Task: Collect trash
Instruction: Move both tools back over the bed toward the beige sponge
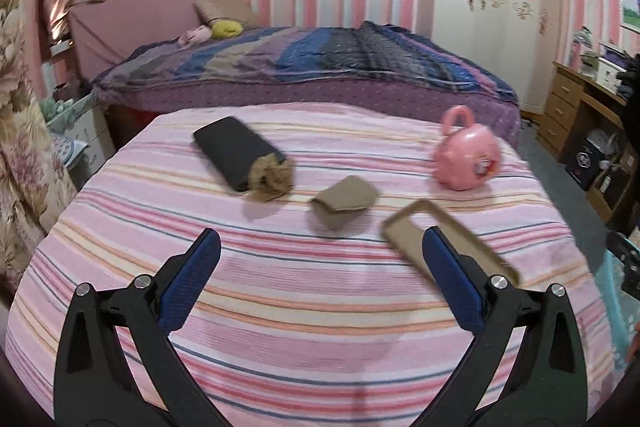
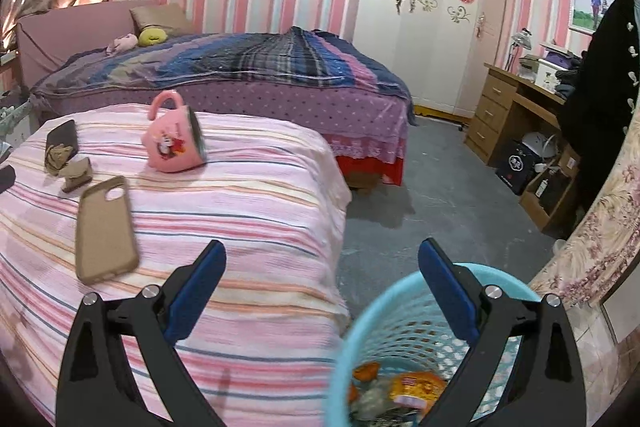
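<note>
The left gripper [image 1: 320,247] is held above the pink striped cloth [image 1: 304,307] that covers the table, with its jaws spread wide and nothing between them. In the left wrist view a black pouch [image 1: 230,157] is seen lying on the cloth, and a crumpled brown paper [image 1: 272,179] is touching its near end. A folded brown paper piece [image 1: 344,205] lies just beside it, toward the right. A beige phone case [image 1: 416,231] is placed near the right finger of this gripper and is partly hidden by it. A pink toy bag with a handle [image 1: 468,155] stands further back on the right.

The right gripper [image 2: 322,259] is also released, with its jaws wide apart, and is held over the table edge and the light blue mesh basket [image 2: 372,323], which stands on the floor just beside the table. Inside the basket some trash is visible: an orange wrapper [image 2: 416,385] and other pieces which cannot be identified. In the right wrist view the phone case [image 2: 106,231], the toy bag [image 2: 174,143] and the brown papers [image 2: 74,173] are seen on the cloth, well apart from the basket. Behind the table a bed with a plaid blanket [image 2: 256,61] is visible.
</note>
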